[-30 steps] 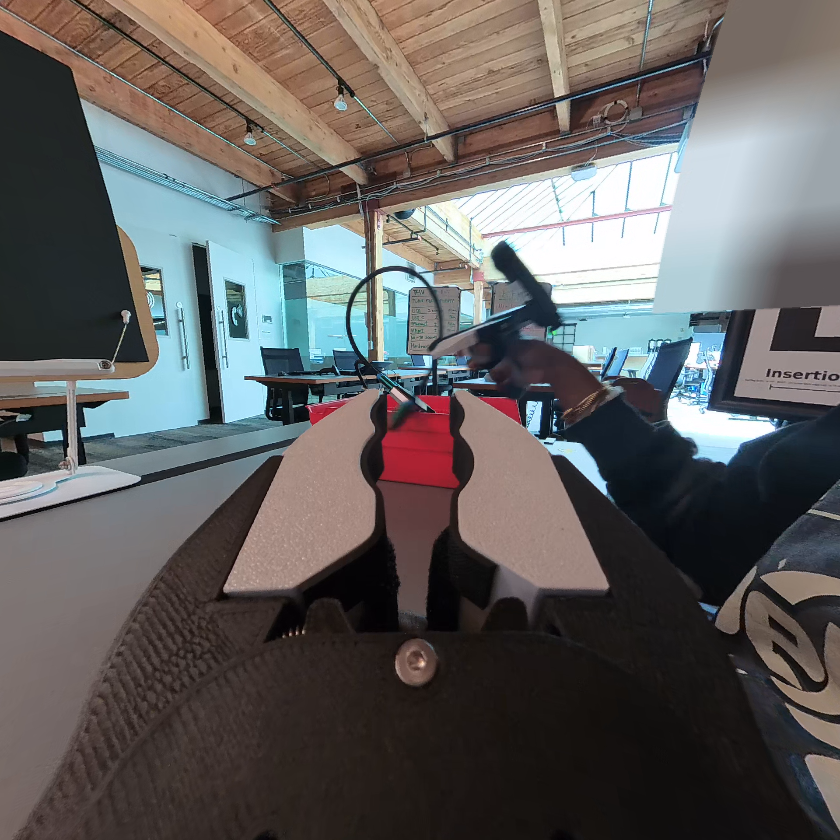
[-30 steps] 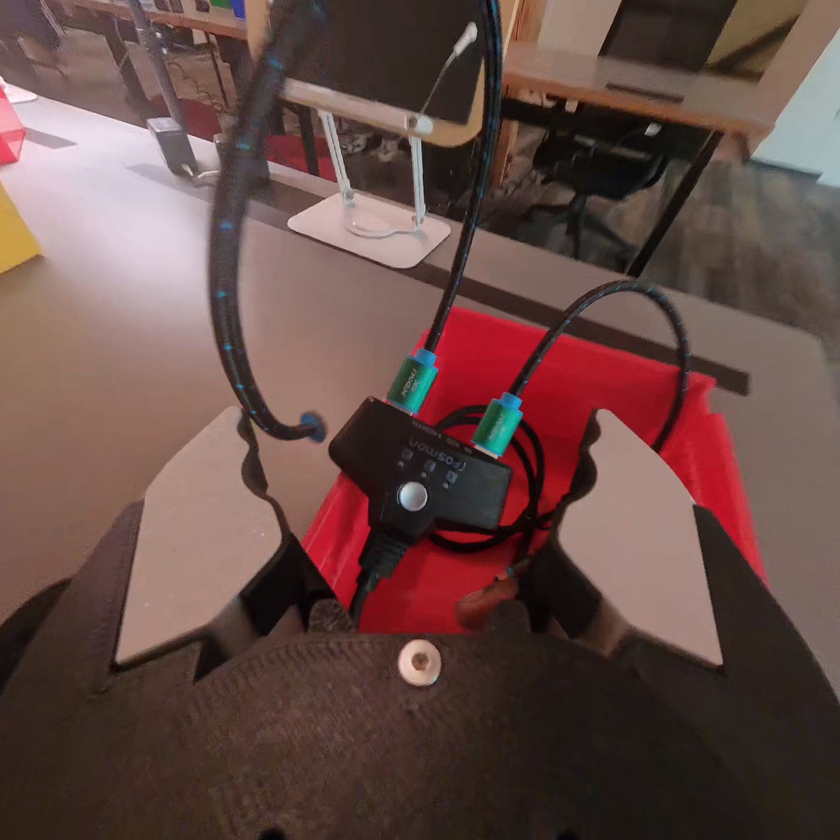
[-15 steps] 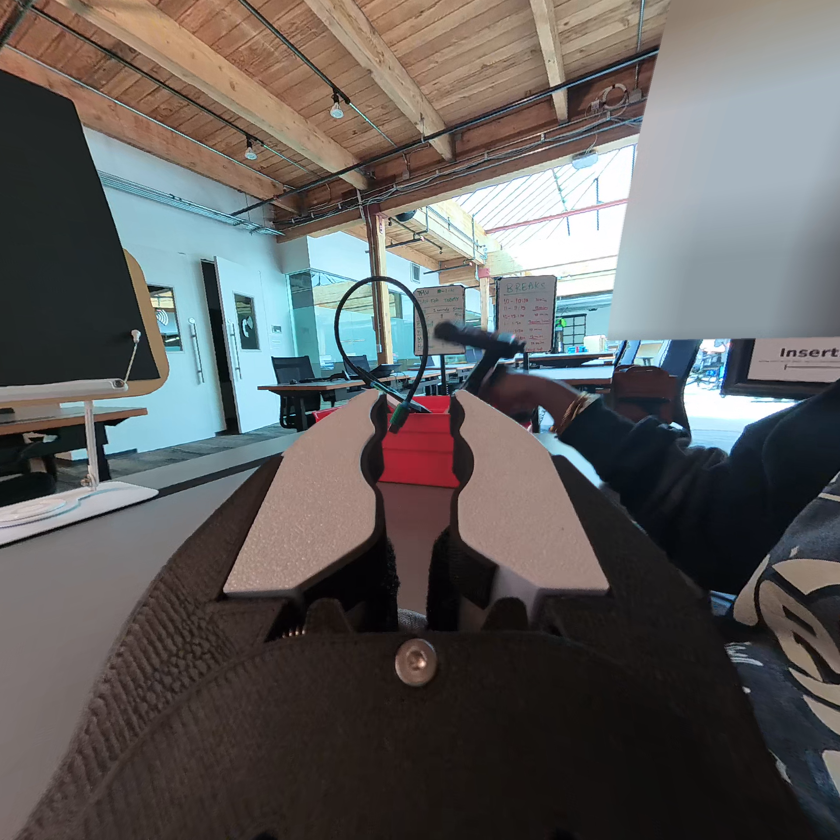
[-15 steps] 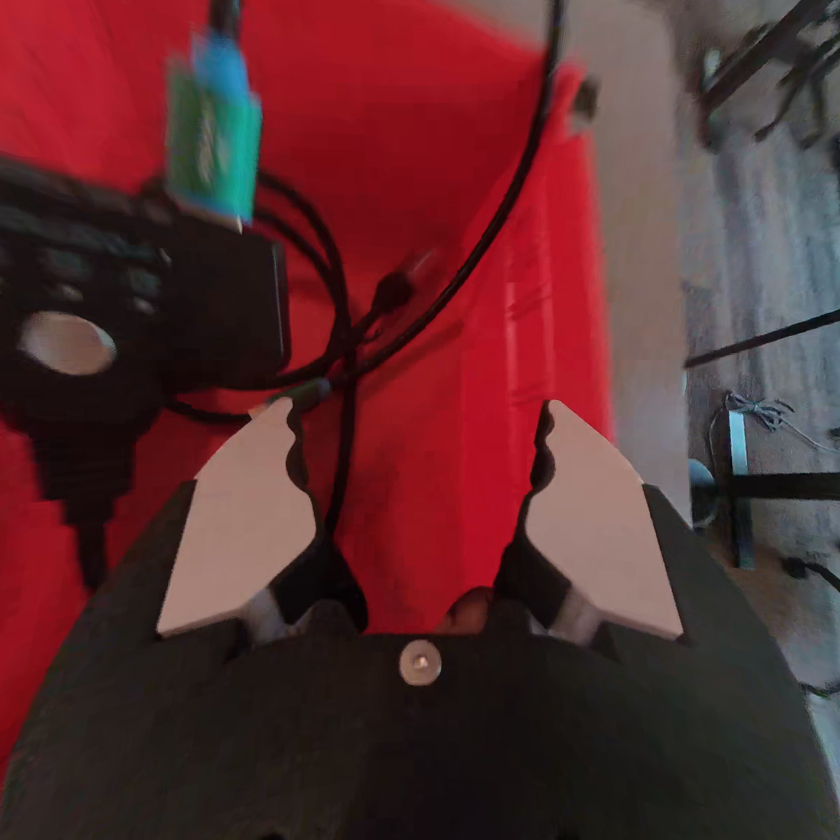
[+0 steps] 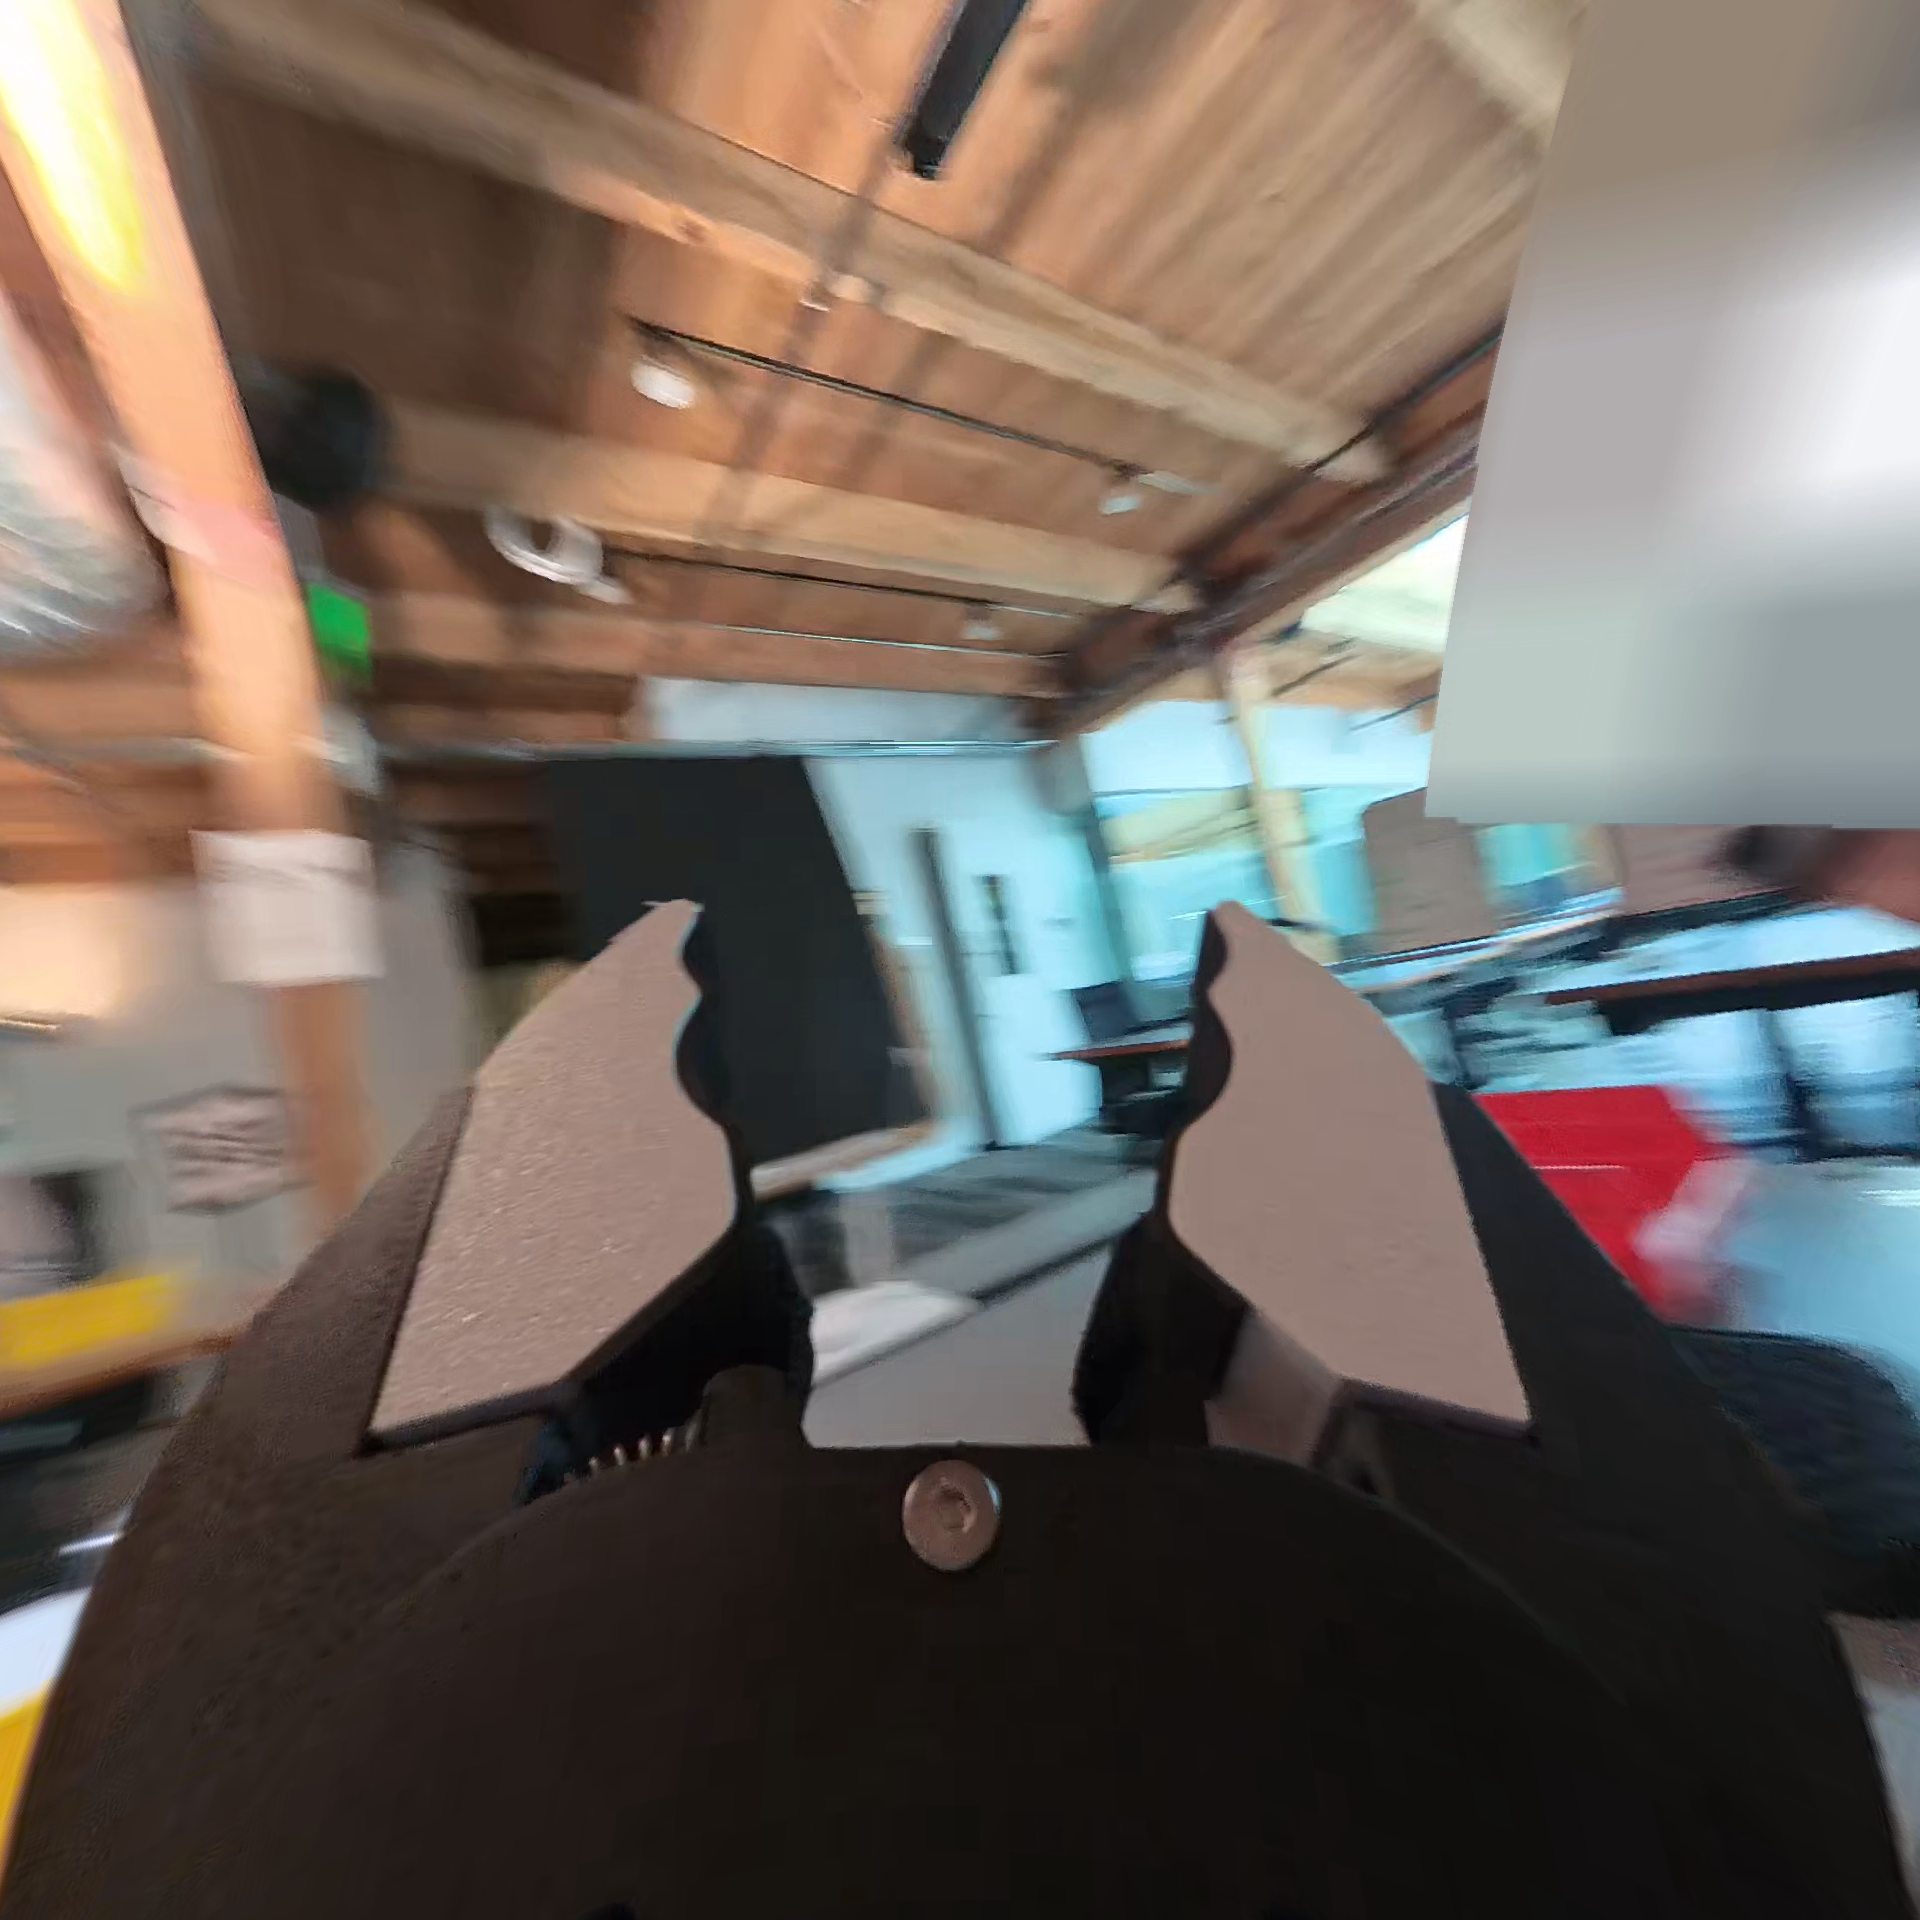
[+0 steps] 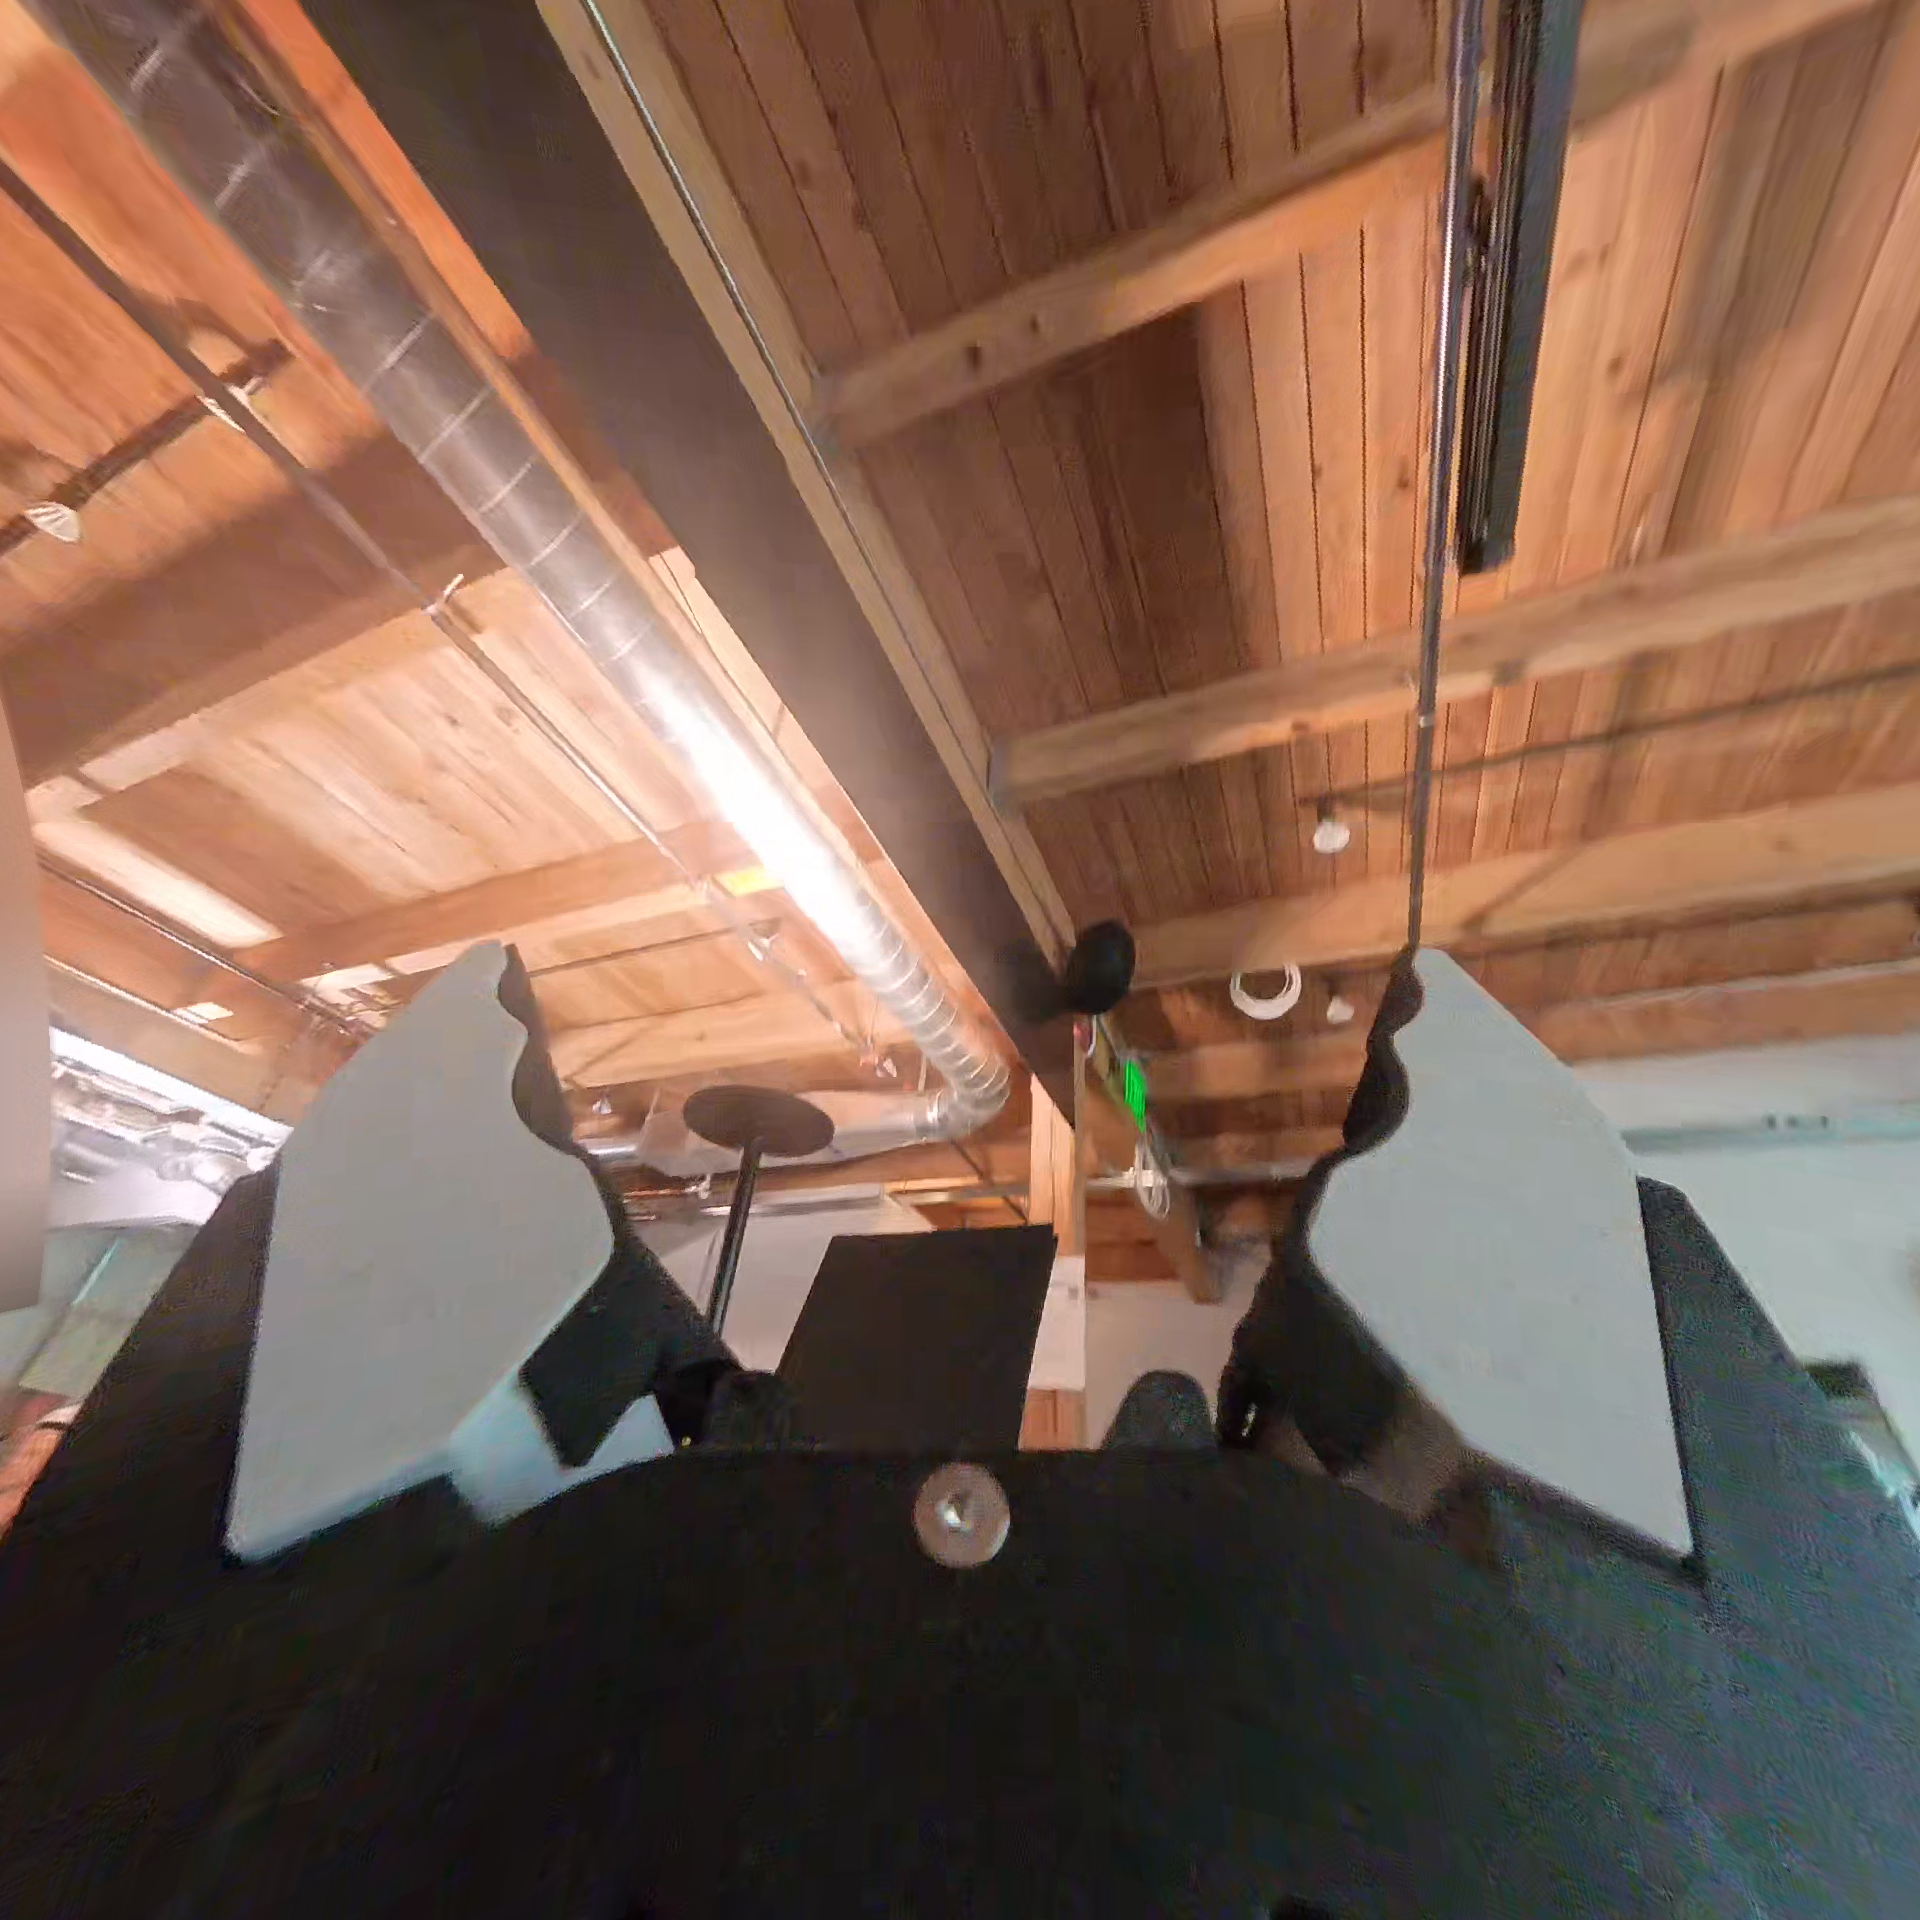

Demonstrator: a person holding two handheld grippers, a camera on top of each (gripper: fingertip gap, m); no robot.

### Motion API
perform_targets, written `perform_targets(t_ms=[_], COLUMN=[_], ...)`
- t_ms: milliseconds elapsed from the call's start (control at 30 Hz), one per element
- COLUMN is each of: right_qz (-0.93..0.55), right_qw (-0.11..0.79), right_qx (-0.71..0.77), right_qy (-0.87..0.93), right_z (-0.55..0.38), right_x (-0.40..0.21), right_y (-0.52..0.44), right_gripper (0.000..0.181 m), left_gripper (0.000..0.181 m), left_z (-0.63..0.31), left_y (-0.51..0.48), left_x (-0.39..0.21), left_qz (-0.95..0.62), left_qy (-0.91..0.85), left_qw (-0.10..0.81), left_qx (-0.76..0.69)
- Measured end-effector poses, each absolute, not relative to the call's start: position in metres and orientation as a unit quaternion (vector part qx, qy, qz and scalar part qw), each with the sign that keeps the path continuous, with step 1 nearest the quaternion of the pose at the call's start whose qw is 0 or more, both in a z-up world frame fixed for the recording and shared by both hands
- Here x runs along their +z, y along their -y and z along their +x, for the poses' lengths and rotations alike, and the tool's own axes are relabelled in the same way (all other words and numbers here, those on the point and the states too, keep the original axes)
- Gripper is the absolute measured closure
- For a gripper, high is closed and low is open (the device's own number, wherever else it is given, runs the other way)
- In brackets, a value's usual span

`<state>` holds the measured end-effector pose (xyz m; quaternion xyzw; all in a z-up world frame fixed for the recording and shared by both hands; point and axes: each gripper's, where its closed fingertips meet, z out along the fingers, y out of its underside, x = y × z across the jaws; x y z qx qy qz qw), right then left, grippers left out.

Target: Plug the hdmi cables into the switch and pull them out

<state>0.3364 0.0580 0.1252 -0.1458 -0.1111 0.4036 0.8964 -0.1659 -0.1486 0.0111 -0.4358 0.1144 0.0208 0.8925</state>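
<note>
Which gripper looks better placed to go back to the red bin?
Left, tentatively. The left gripper is open with the red bin blurred at its right. The right gripper, also open, faces only the wooden ceiling.

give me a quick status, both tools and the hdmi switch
Left tool open, empty. Right tool open, empty, aimed at the wooden ceiling. Switch and cables out of view; only a blurred red bin shows. Nothing seen in the way.
</note>
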Motion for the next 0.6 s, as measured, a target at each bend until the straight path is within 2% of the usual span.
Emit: perform_targets(t_ms=[100, 300, 467, 600], right_qz=[-0.086, 0.043, 0.122, 0.117], right_qw=[0.917, 0.901, 0.915, 0.915], right_qx=[0.368, 0.422, 0.384, 0.383], right_qy=[0.13, 0.087, 0.038, 0.053], right_z=[0.333, 0.331, 0.328, 0.312], right_x=[0.131, 0.127, 0.111, 0.112], right_y=[-0.019, 0.042, 0.071, 0.077], right_gripper=[0.035, 0.035, 0.051, 0.054], left_gripper=[0.08, 0.059, 0.059, 0.079], left_z=[-0.216, -0.278, -0.293, -0.292], left_y=[0.185, 0.228, 0.234, 0.194], left_x=[0.027, 0.019, 0.002, -0.028], left_qz=[-0.453, -0.481, -0.487, -0.567], left_qy=[-0.094, -0.033, -0.011, -0.072], left_qw=[0.879, 0.849, 0.844, 0.794], left_qx=[0.11, 0.218, 0.224, 0.206])
